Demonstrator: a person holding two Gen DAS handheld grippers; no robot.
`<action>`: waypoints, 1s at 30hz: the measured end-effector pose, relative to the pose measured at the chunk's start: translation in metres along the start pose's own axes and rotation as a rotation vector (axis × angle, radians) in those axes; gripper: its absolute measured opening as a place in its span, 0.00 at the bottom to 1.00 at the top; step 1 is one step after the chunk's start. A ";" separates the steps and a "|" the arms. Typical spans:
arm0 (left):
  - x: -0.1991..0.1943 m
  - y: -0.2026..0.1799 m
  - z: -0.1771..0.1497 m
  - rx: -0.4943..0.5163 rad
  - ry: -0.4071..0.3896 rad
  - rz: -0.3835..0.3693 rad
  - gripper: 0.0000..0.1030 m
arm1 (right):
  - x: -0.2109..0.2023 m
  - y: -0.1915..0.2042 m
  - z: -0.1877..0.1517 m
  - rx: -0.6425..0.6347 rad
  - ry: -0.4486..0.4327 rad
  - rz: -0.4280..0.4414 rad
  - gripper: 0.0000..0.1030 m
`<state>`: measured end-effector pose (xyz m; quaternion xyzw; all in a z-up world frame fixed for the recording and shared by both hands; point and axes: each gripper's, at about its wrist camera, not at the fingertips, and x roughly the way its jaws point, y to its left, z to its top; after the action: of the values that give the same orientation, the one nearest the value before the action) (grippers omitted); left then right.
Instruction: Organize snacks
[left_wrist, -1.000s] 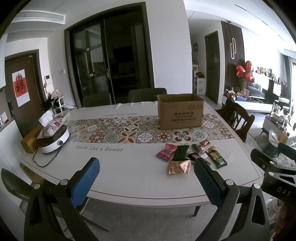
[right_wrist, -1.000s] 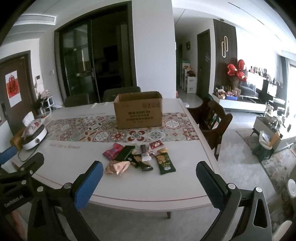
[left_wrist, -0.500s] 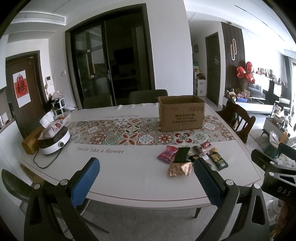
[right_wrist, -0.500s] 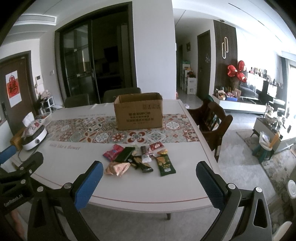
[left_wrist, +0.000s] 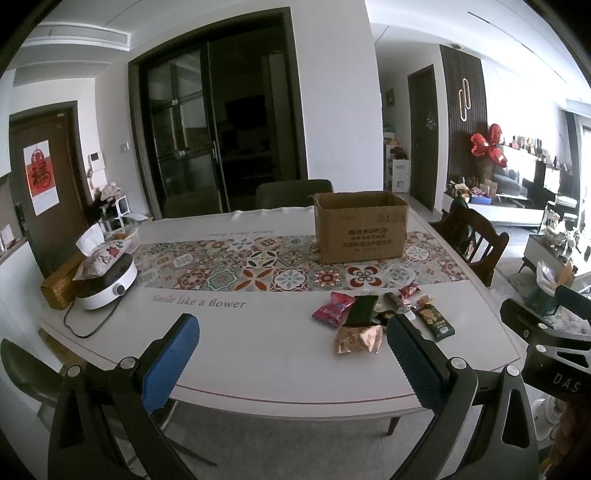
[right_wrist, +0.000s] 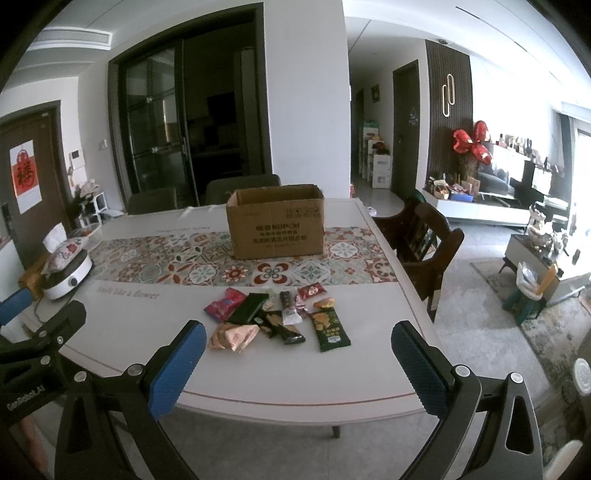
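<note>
Snacks (right_wrist: 275, 317) are sitting in a loose pile on the white front part of the table (right_wrist: 280, 376), just short of the patterned runner (right_wrist: 207, 266), with the open cardboard box (right_wrist: 275, 227) standing on that runner right behind them. Both grippers are hovering off the near table edge, not touching anything. The left gripper (left_wrist: 291, 356) is showing its jaws spread wide and empty, and the right gripper (right_wrist: 295, 360) is doing the same.

Plenty of bare table is lying between the near rim and the pile, and the whole left half of the front strip is open too. A wooden chair (right_wrist: 424, 243) is crowding the right table edge, and a white cooker (left_wrist: 105, 282) with a cloth tissue pouch (left_wrist: 103, 253) on it is taking up the far left corner.

In the left view the right-hand blue pad is covering part of the pile, so the packets behind it are cut off. Packet labels are too small to read.

Readable stuff: "KUPOH" on the box, "Smile like a flower" printed on the table, "DAS" and "GenRobot.AI" on the gripper bodies.
</note>
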<state>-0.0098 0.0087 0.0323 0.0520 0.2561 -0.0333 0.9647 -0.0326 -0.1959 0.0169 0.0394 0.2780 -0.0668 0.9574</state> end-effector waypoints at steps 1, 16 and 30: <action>0.000 0.000 0.001 0.000 0.000 0.000 1.00 | -0.001 -0.001 0.002 0.000 -0.001 -0.001 0.99; 0.000 0.000 -0.002 -0.001 0.000 0.000 1.00 | 0.001 0.000 0.001 -0.002 0.000 -0.001 0.99; 0.029 -0.032 -0.004 0.018 0.042 -0.008 1.00 | 0.027 -0.022 0.007 -0.013 0.025 0.033 0.99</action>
<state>0.0106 -0.0240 0.0121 0.0606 0.2760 -0.0384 0.9585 -0.0090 -0.2214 0.0075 0.0384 0.2899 -0.0485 0.9551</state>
